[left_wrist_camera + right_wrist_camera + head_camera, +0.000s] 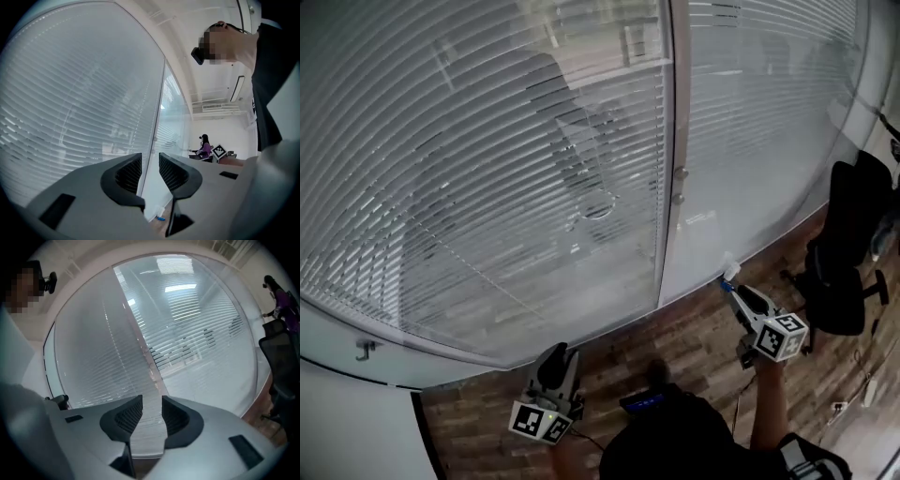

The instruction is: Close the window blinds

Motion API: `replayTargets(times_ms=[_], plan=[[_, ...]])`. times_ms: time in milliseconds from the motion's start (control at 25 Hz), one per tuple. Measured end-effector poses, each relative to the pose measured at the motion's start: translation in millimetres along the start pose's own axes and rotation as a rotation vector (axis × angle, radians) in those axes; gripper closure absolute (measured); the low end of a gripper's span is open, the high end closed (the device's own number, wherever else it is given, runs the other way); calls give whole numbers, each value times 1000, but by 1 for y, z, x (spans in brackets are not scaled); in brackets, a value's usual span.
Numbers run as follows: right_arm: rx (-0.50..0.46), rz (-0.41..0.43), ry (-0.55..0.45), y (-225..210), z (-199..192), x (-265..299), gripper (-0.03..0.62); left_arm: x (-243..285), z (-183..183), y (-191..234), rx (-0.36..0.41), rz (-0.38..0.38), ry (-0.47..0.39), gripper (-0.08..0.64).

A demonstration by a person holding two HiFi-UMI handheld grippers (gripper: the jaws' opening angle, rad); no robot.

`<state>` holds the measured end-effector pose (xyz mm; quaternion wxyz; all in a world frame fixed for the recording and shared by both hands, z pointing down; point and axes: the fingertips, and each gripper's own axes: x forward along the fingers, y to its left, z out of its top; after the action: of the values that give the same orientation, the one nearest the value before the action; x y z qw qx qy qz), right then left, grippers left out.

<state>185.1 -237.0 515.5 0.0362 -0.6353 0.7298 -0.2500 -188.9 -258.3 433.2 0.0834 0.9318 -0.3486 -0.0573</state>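
White slatted blinds [487, 187] hang behind two glass panels, and their slats stand partly tilted, with shapes showing through. A grey vertical frame [670, 112] divides the panels and carries two small round knobs [680, 173]. My left gripper [558, 356] is low in front of the left panel, pointing at it, open with nothing between the jaws [150, 161]. Over to the right, my right gripper [731, 287] points at the base of the right panel. It is open and empty too [151, 404]. The blinds [187, 324] fill the right gripper view.
A black office chair [848, 253] stands at the right by the glass. A small white and blue object [729, 270] lies on the wood floor [694, 328] at the wall's foot. A hook [364, 350] sticks out at the left. Cables [853, 398] lie at the bottom right.
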Motion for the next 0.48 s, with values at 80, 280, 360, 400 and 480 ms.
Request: replayTargets(times_ms=[80,280,360,400,480], plan=[[4,-20,8,13,-13,-45,460,-19,-20,-18,-54,-35,1,434],[-9,-87,56,35,-47,-132,460,-57,-59,-58,-154,-132,58,434],[30,-108,61,32,-55,-156,460,-65,-74,-80,-149,-206,129,434],[38,-115,65,30,-57,-163,460,-68,-83,-89,-124,-238,169,434],[42,-118,87,26,-62,-168,460,-70,-97,-101,-54,-258,245,434]])
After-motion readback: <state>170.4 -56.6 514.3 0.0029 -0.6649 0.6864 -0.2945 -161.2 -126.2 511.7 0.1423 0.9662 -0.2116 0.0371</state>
